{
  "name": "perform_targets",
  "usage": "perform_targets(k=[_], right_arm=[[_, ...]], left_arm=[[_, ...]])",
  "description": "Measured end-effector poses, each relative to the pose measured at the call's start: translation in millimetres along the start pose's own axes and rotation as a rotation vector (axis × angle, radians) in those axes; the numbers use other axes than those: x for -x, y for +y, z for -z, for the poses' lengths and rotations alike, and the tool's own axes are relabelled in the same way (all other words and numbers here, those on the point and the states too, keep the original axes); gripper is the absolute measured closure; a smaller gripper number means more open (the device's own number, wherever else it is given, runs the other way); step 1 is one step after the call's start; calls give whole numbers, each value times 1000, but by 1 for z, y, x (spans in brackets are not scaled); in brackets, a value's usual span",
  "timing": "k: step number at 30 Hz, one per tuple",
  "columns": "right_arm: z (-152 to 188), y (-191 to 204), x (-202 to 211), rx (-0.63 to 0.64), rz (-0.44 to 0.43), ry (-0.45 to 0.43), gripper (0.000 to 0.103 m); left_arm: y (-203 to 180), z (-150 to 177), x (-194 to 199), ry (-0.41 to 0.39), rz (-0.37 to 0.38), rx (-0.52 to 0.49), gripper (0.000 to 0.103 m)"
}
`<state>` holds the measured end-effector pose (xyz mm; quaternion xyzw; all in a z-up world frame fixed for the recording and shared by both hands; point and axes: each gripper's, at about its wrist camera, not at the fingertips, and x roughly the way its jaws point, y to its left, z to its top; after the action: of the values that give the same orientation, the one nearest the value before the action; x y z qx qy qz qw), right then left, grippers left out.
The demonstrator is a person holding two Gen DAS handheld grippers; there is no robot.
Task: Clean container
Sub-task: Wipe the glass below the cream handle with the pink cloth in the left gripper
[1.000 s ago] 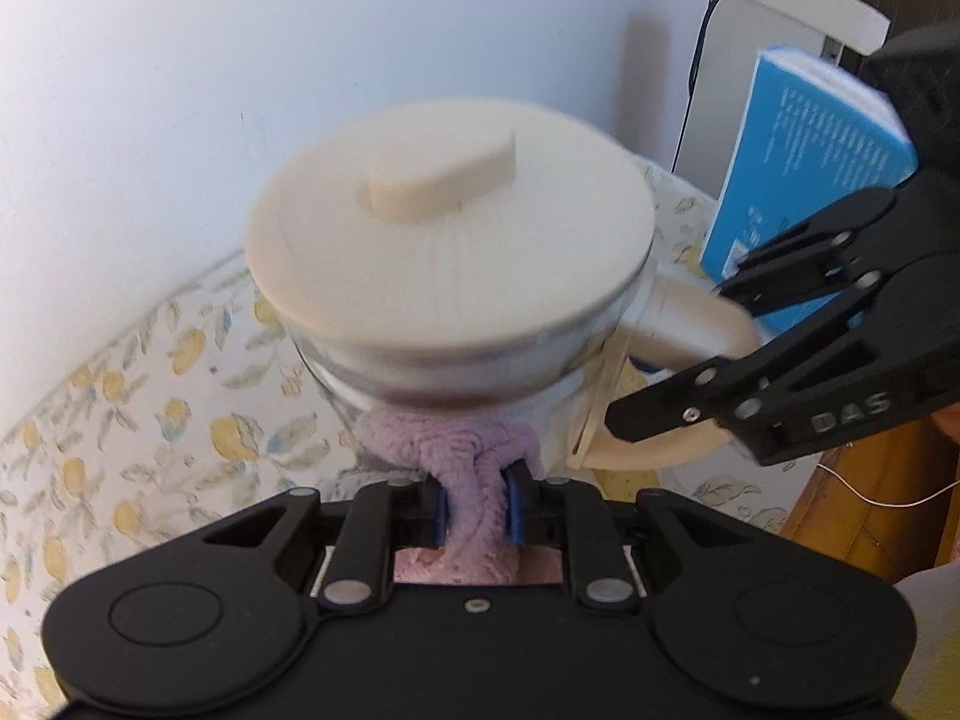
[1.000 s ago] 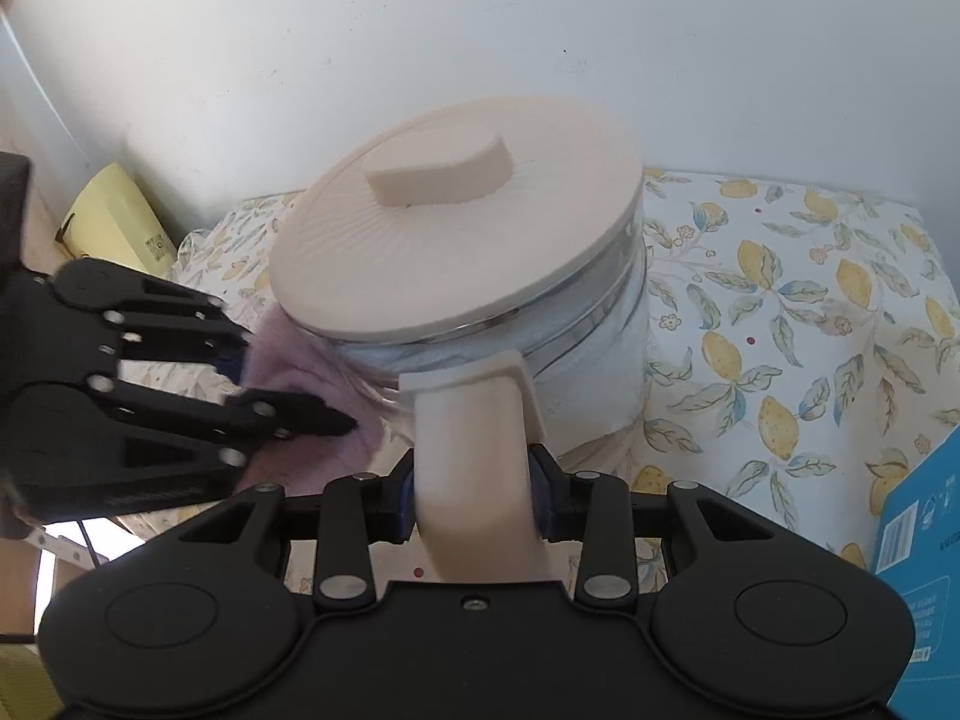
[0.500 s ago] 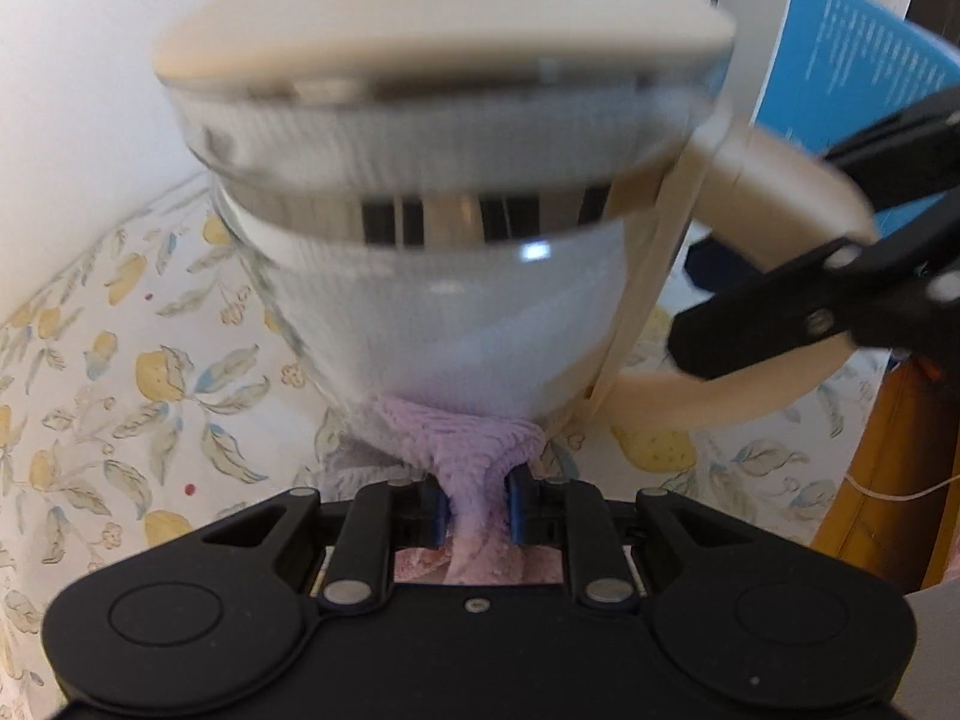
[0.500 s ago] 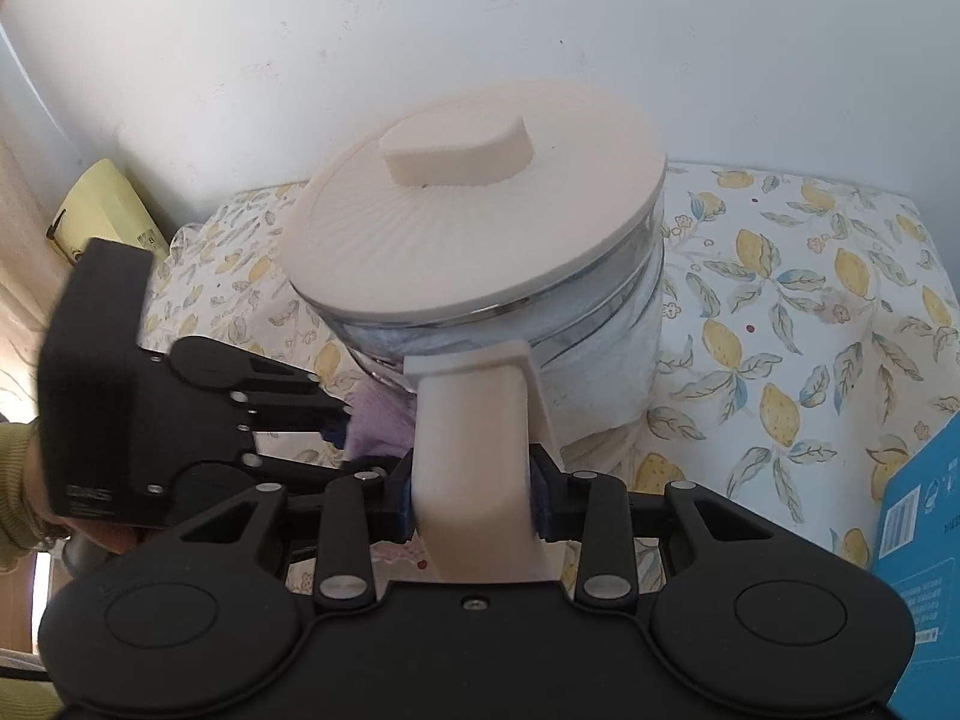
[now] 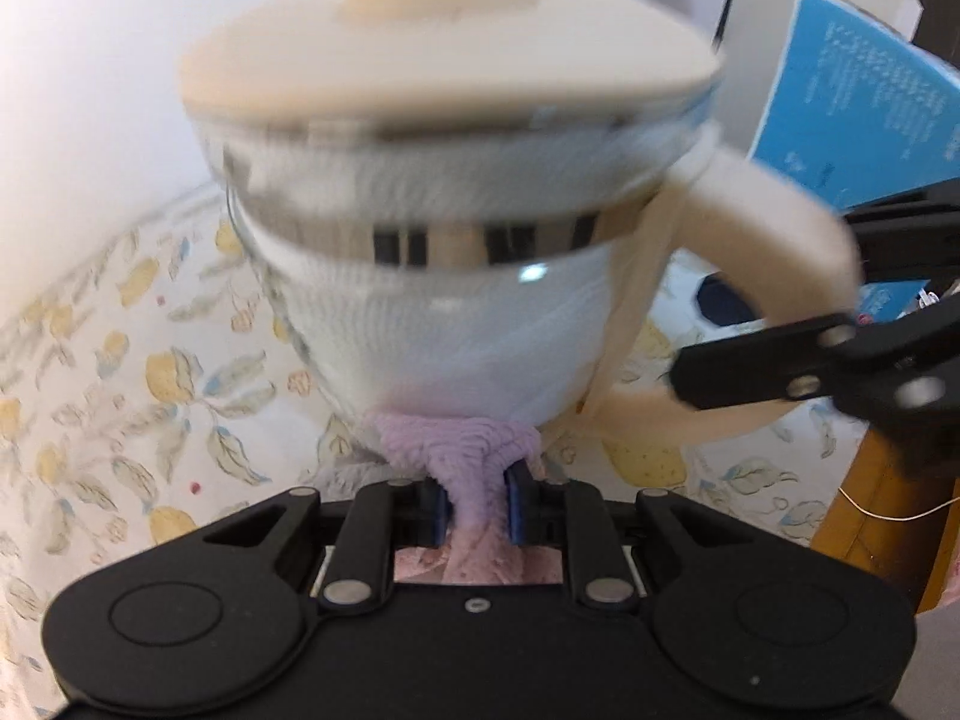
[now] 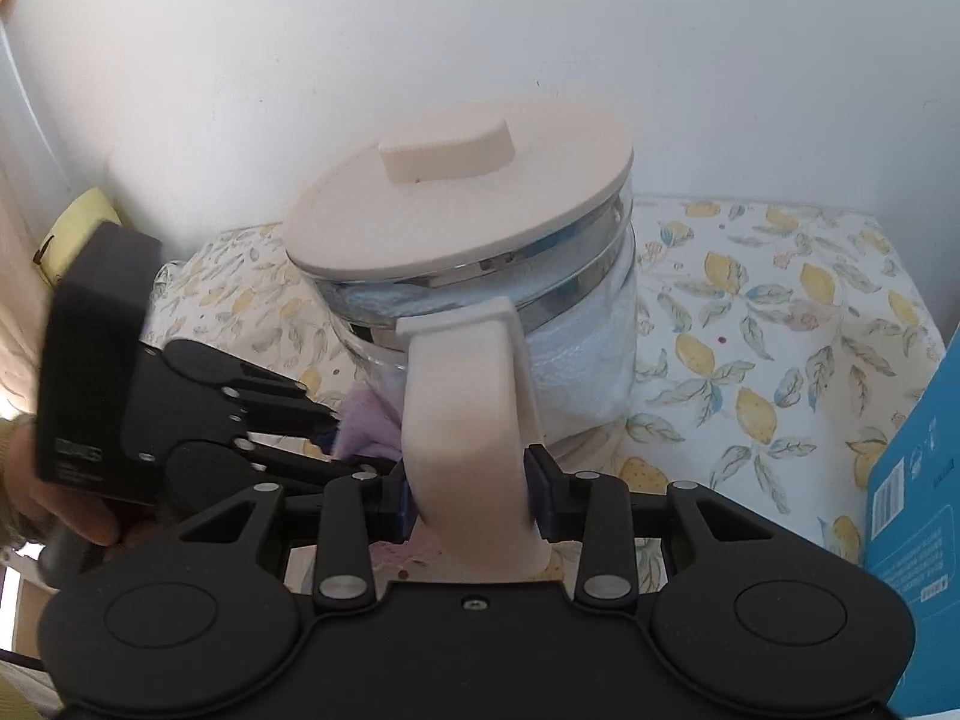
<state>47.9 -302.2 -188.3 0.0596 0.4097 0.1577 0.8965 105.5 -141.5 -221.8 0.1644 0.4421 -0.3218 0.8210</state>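
Note:
A glass jug [image 5: 456, 324] with a cream lid [image 5: 444, 54] and a cream handle [image 5: 780, 252] is held above the table; it also shows in the right wrist view [image 6: 588, 360]. My right gripper [image 6: 471, 489] is shut on the handle [image 6: 468, 420]. My left gripper [image 5: 474, 501] is shut on a lilac cloth [image 5: 462, 450] and presses it against the lower glass wall. In the right wrist view the cloth [image 6: 369, 426] shows left of the handle.
A lemon-print tablecloth [image 6: 780, 330] covers the table against a white wall. A blue box [image 5: 852, 114] stands at the right, also in the right wrist view [image 6: 912, 510]. A yellow bag [image 6: 78, 228] lies at far left.
The left gripper with the cloth slid down the jug's side from just under the lid to its lower wall. The right gripper kept hold of the handle and pulled back a little.

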Motion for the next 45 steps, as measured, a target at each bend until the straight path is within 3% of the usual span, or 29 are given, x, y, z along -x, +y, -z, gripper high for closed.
perform_targets(k=[4, 9, 24, 34, 37, 45], right_arm=[[5, 0, 2, 5, 5, -23, 64], [6, -4, 3, 8, -17, -31, 64], [8, -12, -1, 42, -50, -23, 64], [8, -13, -1, 55, -66, -4, 64], [8, -13, -2, 61, -68, 2, 63], [9, -11, -1, 77, -62, 24, 64]], left_arm=[[-6, -9, 20, -32, 34, 6, 86], [-24, -15, 41, -76, 4, -84, 87], [-30, -31, 69, -147, -15, -69, 86], [-32, -20, 63, -191, -11, -145, 84], [-30, -20, 54, -140, 3, -137, 86], [-30, -11, 28, -114, 22, -138, 86]])
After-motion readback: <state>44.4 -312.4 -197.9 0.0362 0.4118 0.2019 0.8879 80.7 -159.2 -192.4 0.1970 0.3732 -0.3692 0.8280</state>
